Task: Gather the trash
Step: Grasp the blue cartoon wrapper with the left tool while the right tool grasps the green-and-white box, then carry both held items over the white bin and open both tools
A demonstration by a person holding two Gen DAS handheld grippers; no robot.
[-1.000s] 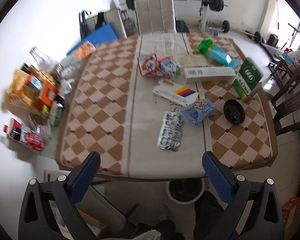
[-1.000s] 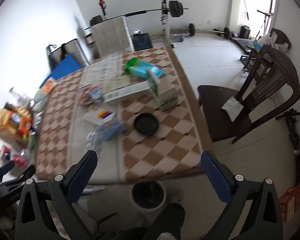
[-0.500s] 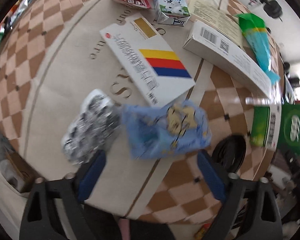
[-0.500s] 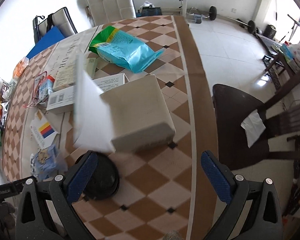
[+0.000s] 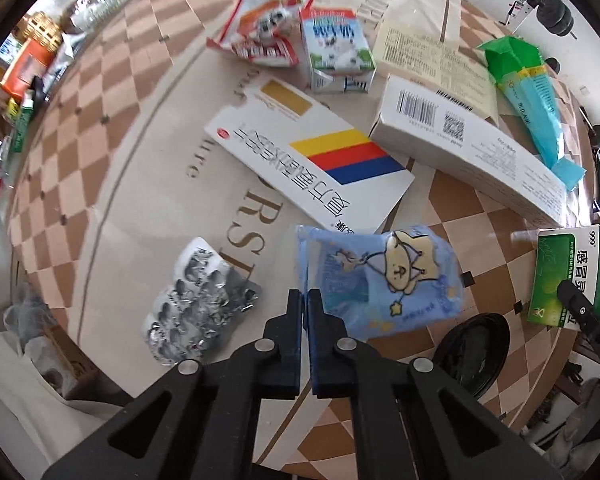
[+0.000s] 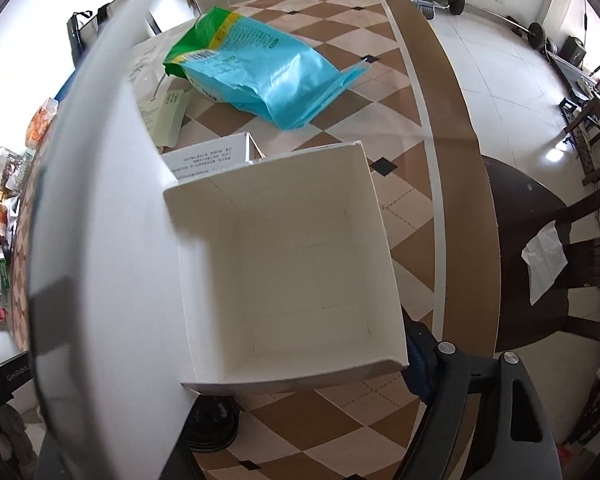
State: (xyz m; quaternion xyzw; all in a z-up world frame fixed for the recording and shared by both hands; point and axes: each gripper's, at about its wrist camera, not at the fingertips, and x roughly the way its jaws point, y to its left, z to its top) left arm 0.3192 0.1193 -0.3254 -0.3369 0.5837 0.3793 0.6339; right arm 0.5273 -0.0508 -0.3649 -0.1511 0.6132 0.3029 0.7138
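Observation:
A blue cartoon-print wrapper [image 5: 384,280] lies on the checked tablecloth [image 5: 100,160] beside crumpled silver blister packs [image 5: 200,300]. My left gripper [image 5: 305,296] points straight down and is shut, pinching the wrapper's left edge. An open green carton [image 5: 560,276] with a white inside [image 6: 284,264] stands at the table's right side. My right gripper [image 6: 296,360] straddles it with its jaws closing. The right pad [image 6: 418,356] lies against the carton's wall, while the raised lid flap [image 6: 100,240] hides the left finger.
A flat white box with coloured stripes [image 5: 312,164], a long white box [image 5: 468,152], a milk carton [image 5: 336,52] and a red wrapper [image 5: 260,28] lie further in. A green-blue bag [image 6: 260,76] is at the back. A black dish [image 5: 474,352] sits near the carton, a dark chair [image 6: 540,260] to the right.
Both grippers have dropped from above the table's edge down to the table. The left went from wide open to shut at the blue wrapper. The right narrowed around the carton.

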